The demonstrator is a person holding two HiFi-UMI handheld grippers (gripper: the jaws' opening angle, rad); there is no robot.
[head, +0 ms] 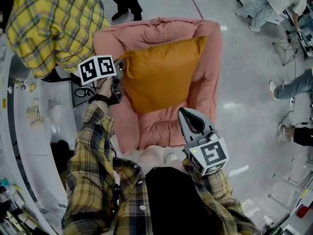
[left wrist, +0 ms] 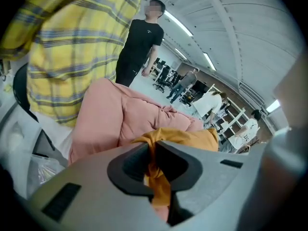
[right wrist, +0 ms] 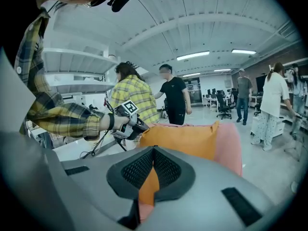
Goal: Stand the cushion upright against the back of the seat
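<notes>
An orange cushion (head: pixel 164 75) stands tilted against the back of the pink padded seat (head: pixel 161 28), its top edge near the top of the seat back. My left gripper (head: pixel 122 65) is at the cushion's upper left corner, shut on a pinch of orange fabric (left wrist: pixel 156 177) that bunches between its jaws. My right gripper (head: pixel 185 112) hovers over the seat's front right part, below the cushion and apart from it, its jaws together with nothing in them. In the right gripper view the cushion (right wrist: pixel 183 138) shows beyond the shut jaws (right wrist: pixel 154 150), in front of the seat (right wrist: pixel 230 146).
A person in a yellow plaid shirt (head: pixel 49 18) stands close against the seat's left side, and another in black (head: pixel 124 4) stands behind it. A white curved counter (head: pixel 29 131) runs along the left. More people and chairs (head: pixel 293 13) are at the right on the glossy floor.
</notes>
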